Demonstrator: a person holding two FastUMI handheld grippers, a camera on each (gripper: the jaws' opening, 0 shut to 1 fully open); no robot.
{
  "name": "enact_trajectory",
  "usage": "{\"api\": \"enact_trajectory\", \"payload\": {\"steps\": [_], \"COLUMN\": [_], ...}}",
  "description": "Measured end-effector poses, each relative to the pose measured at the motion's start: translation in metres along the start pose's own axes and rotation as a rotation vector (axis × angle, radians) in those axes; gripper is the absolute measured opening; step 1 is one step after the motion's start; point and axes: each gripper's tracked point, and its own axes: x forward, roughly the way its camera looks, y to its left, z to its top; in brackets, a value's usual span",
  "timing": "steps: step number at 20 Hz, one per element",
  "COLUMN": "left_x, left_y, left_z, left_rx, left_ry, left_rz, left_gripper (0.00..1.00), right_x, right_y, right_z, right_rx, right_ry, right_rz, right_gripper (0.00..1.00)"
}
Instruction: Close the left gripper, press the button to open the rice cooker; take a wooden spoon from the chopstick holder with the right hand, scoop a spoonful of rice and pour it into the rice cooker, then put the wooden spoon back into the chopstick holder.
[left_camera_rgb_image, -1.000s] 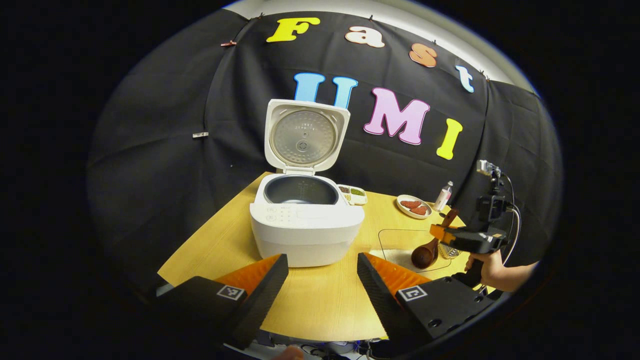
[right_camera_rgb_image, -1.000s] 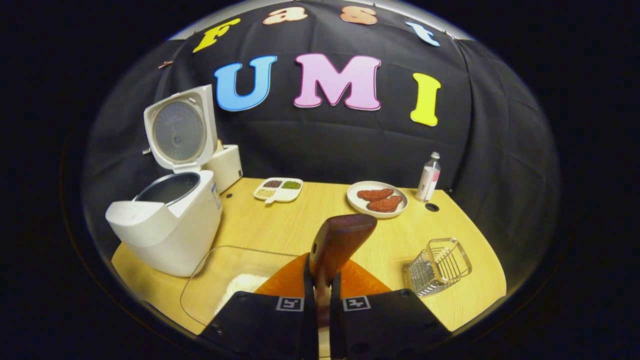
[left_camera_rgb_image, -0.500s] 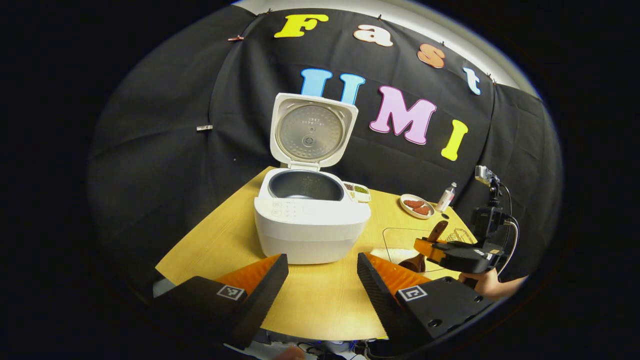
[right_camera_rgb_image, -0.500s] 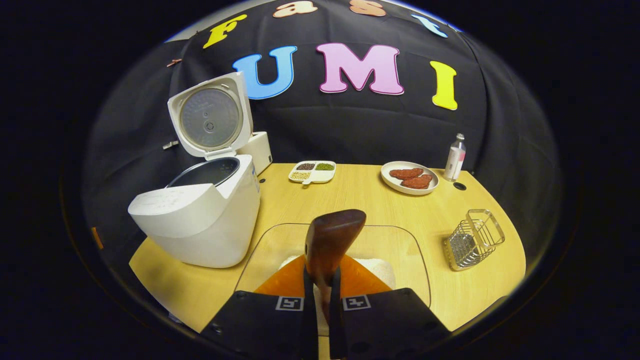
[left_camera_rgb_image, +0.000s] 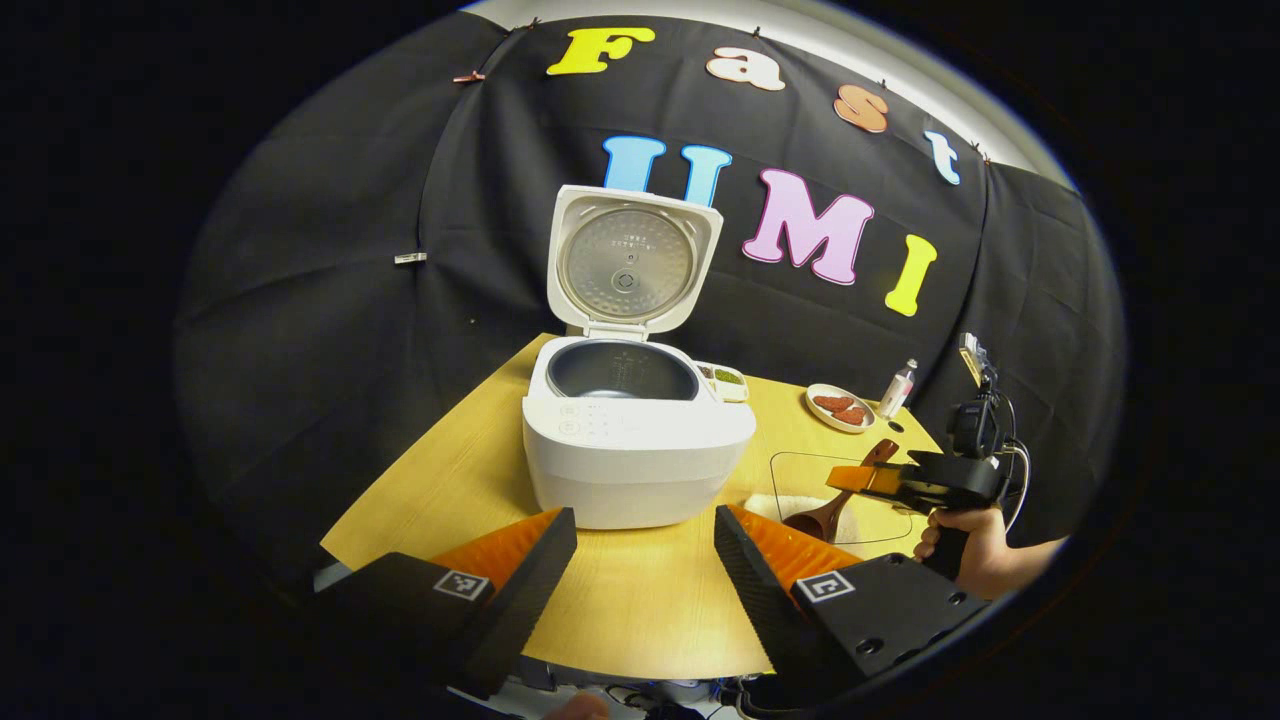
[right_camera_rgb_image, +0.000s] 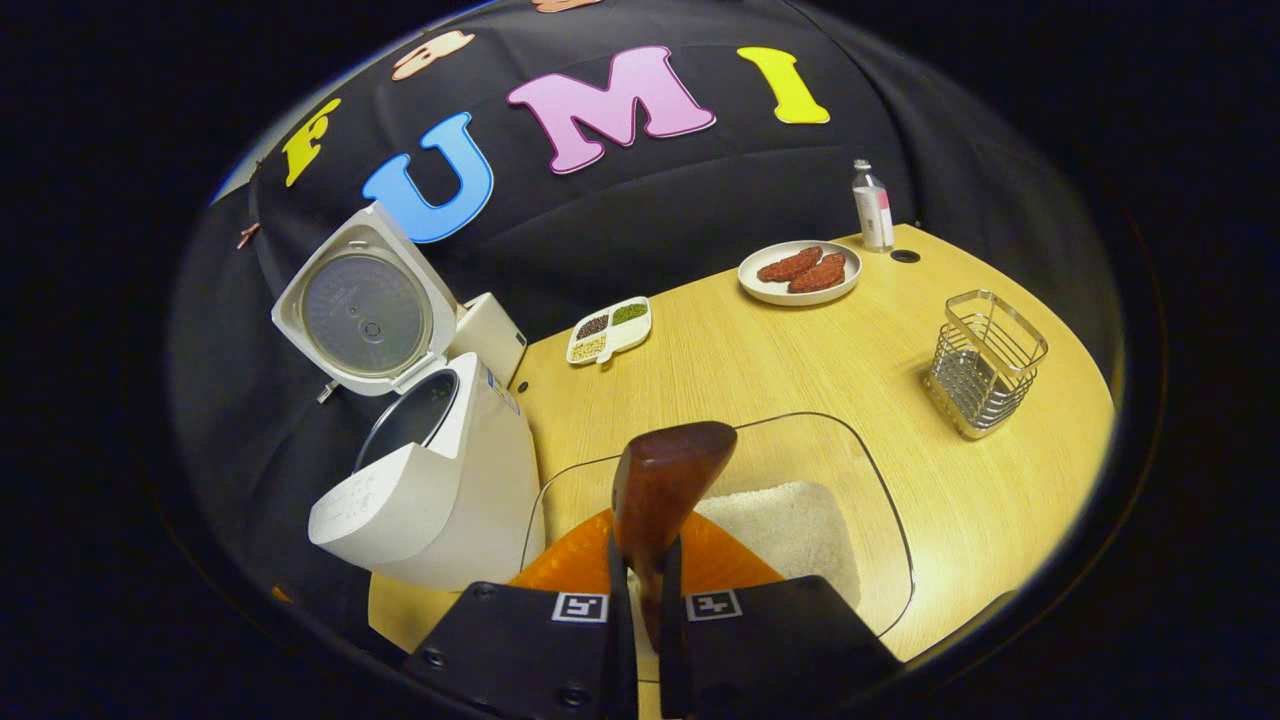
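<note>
At lower centre of the right gripper view, the right gripper (right_camera_rgb_image: 640, 600) pinches the wooden spoon (right_camera_rgb_image: 660, 490) over the rice tray (right_camera_rgb_image: 890, 520), ready to scoop; the left gripper (left_camera_rgb_image: 645, 560) hangs spread before the opened rice cooker (left_camera_rgb_image: 635, 440).

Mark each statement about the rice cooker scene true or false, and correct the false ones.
1. The white rice cooker's lid stands open. True.
2. The right tongs are shut on the brown wooden spoon. True.
3. The left tongs grip the spoon. False: they are open and hold nothing.
4. The square wire chopstick holder holds the spoon. False: it stands apart, with no spoon in it.
5. White rice lies in the clear glass dish. True.
6. The round white plate is bare. False: it carries reddish-brown pieces.
</note>
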Motion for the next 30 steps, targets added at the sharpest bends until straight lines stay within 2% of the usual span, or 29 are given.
{"api": "enact_trajectory", "payload": {"steps": [4,9,12,16,21,24,30], "left_x": [0.005,0.007,0.006,0.006,0.007,0.006,-0.001], "left_y": [0.004,0.002,-0.001,-0.004,-0.01,-0.013,-0.012], "left_z": [0.004,0.006,0.008,0.011,0.016,0.02,0.018], "left_rx": [-0.004,0.018,0.022,0.018,0.009,0.01,0.001], "left_ry": [-0.002,-0.008,-0.011,-0.018,-0.037,-0.048,-0.053], "left_rz": [-0.004,-0.005,-0.007,-0.006,-0.01,-0.009,0.001], "left_gripper": [0.95,0.95,0.95,0.95,0.95,0.95,0.95], "right_x": [0.003,0.009,0.004,-0.005,-0.018,-0.027,-0.034], "right_y": [0.013,0.017,0.01,-0.003,-0.025,-0.031,-0.018], "right_z": [-0.003,-0.006,0.002,0.027,0.062,0.084,0.126], "right_rx": [0.012,0.247,0.338,0.451,0.523,0.62,0.708], "right_ry": [0.002,0.075,0.087,0.068,0.027,0.011,-0.029], "right_rz": [0.01,0.036,0.04,0.04,0.029,0.036,0.078], "right_gripper": [0.13,0.13,0.13,0.13,0.13,0.13,0.13]}}
